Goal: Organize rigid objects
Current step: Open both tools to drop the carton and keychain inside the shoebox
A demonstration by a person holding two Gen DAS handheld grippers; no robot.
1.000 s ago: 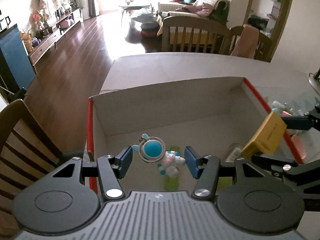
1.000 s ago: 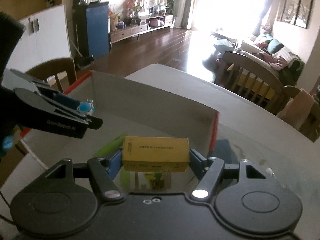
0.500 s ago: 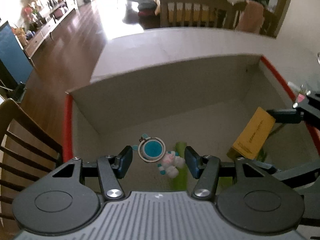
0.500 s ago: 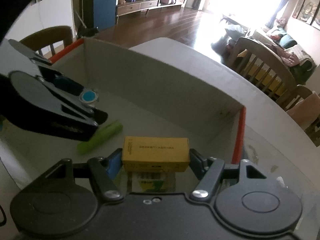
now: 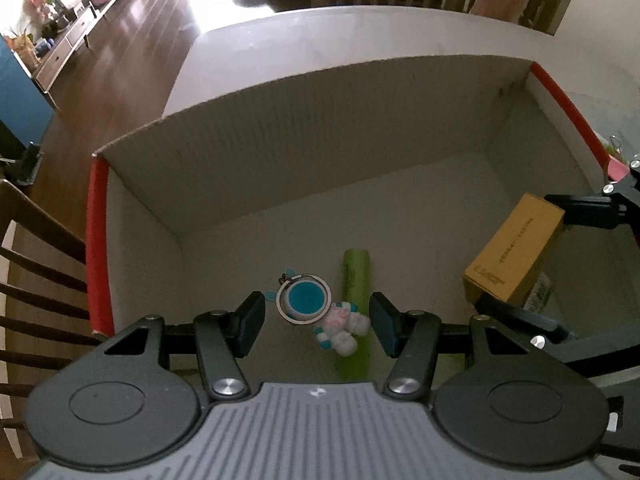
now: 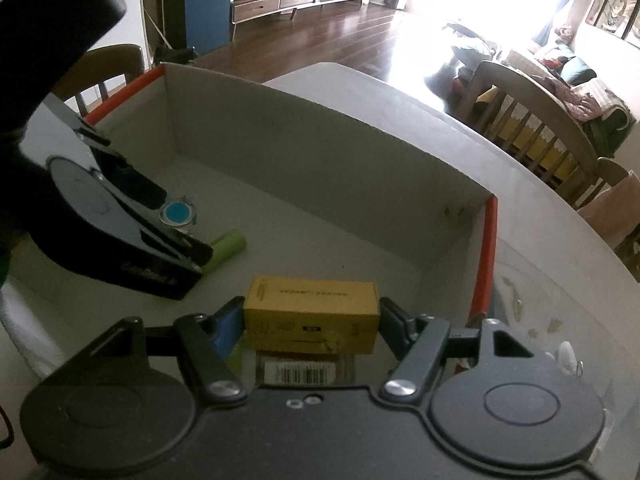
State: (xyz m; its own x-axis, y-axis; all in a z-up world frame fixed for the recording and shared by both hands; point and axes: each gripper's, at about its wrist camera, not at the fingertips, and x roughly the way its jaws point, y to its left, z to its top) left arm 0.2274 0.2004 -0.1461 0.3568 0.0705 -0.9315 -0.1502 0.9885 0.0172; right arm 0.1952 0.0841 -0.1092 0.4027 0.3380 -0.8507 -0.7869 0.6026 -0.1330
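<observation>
An open cardboard box [image 5: 320, 140] with red-taped edges stands on a pale table. My left gripper [image 5: 316, 320] is shut on a small white astronaut keychain [image 5: 306, 300] with a blue visor, low over the box floor near its left side. Just behind the keychain, a green tube [image 5: 354, 276] lies on the floor. My right gripper [image 6: 312, 320] is shut on a yellow carton [image 6: 312, 312], gripped by its ends, down inside the box near the red right edge [image 6: 484, 260]. The left wrist view shows the carton [image 5: 516, 252] at the right.
A packet with a barcode [image 6: 298, 372] lies under the yellow carton. A dark wooden chair [image 5: 32, 240] stands left of the box and more chairs [image 6: 532, 128] beyond the table. Small items [image 5: 612, 152] lie on the table right of the box.
Both grippers have sunk from above the box rim down into the box and tipped further downward, each keeping its object. The box floor and green tube look nearer.
</observation>
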